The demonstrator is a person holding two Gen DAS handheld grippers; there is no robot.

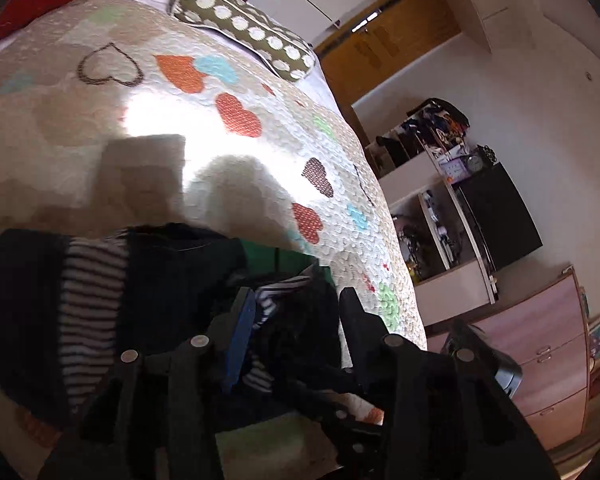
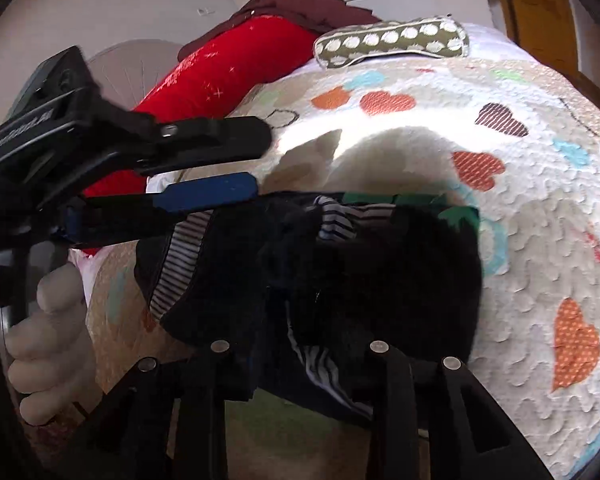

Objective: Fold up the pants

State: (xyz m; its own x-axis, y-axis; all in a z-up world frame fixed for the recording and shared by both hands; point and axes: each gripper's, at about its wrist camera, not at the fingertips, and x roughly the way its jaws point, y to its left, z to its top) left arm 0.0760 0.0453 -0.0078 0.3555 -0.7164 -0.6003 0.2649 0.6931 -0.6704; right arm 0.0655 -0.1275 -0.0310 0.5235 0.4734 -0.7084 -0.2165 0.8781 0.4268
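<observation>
The pants (image 1: 172, 280) are dark navy with a black-and-white striped lining and a green patch, lying bunched on the heart-patterned quilt (image 1: 220, 128). My left gripper (image 1: 296, 300) stands open, its fingers either side of a dark fold of the pants. It also shows in the right wrist view (image 2: 260, 164), open, its blue-padded finger (image 2: 212, 192) just above the pants' left edge (image 2: 204, 248). My right gripper's fingertips are buried in the dark cloth (image 2: 380, 280); I cannot tell whether it is shut on it.
A polka-dot pillow (image 1: 240, 28) and a red headboard (image 2: 220, 68) lie at the far end of the bed. Shelves (image 1: 432, 208), a black box (image 1: 496, 216) and pink drawers (image 1: 548, 352) stand to the bed's right.
</observation>
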